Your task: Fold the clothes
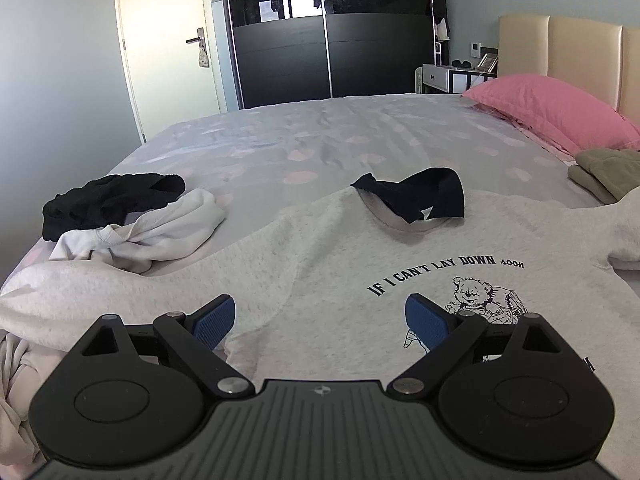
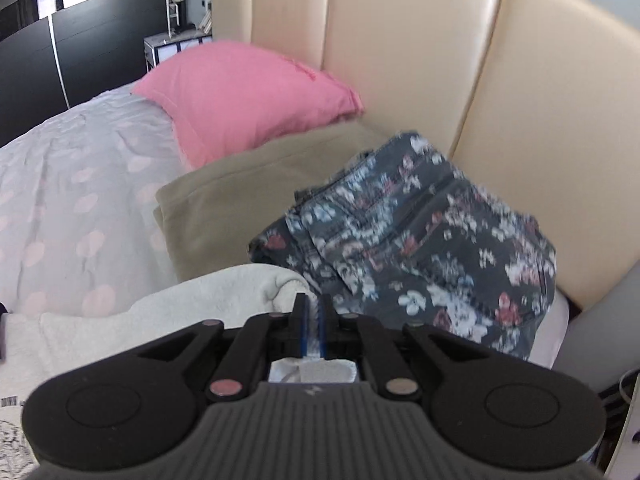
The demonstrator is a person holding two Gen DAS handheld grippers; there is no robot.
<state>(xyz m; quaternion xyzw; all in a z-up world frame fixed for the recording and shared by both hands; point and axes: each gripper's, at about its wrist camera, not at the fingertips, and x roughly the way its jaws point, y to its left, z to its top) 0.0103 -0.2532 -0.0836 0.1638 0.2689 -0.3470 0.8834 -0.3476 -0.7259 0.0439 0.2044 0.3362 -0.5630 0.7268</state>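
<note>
Sweatshirt (image 1: 320,248) – pale heathered knit, soft and matt, headboard (image 2: 400,40) – cream padded leather-look, glossy, pillow (image 2: 240,92) in pink woven cotton, wardrobe (image 1: 320,40) dark matt panels with a glossy band, shorts (image 2: 420,240) in floral printed denim-like cloth

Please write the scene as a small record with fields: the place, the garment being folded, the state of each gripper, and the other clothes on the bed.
place: bed with pink pillow
garment: light grey sweatshirt, spread flat, print facing up
left gripper: open, over the sweatshirt, holds nothing
right gripper: shut on the sweatshirt's sleeve
on the collar: black cloth
other clothes: black garment, white garment, olive garment, floral garment
</note>
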